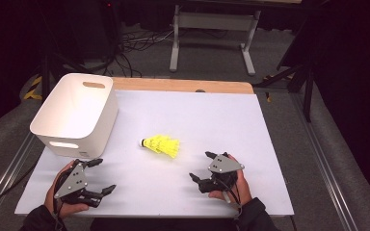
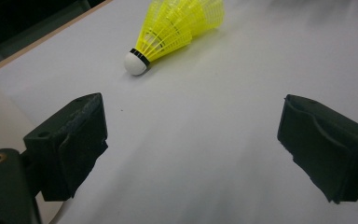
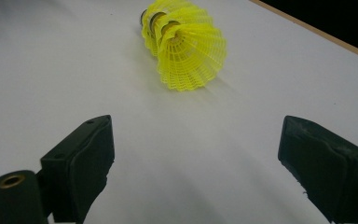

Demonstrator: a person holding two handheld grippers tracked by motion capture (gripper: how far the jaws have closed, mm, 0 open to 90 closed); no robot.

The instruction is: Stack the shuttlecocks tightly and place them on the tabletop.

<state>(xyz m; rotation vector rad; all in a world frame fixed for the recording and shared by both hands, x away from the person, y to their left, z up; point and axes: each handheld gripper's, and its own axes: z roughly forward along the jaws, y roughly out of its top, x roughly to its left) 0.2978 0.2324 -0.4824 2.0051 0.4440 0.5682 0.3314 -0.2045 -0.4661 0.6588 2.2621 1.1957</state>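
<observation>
Both claws spread, nothing gripped — nested yellow shuttlecocks [image 1: 161,145] lie mid-frame on the bench [image 1: 212,120].
Pinch the mesh skirts hard with your right claw [image 1: 203,167] or left claw [image 1: 101,176] and the stack may slip apart.

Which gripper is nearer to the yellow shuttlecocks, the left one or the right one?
Right, by a small margin. The right gripper sits just beside the skirt end of the yellow shuttlecocks. The left gripper sits farther off, on their cork side, near the white bin.
</observation>
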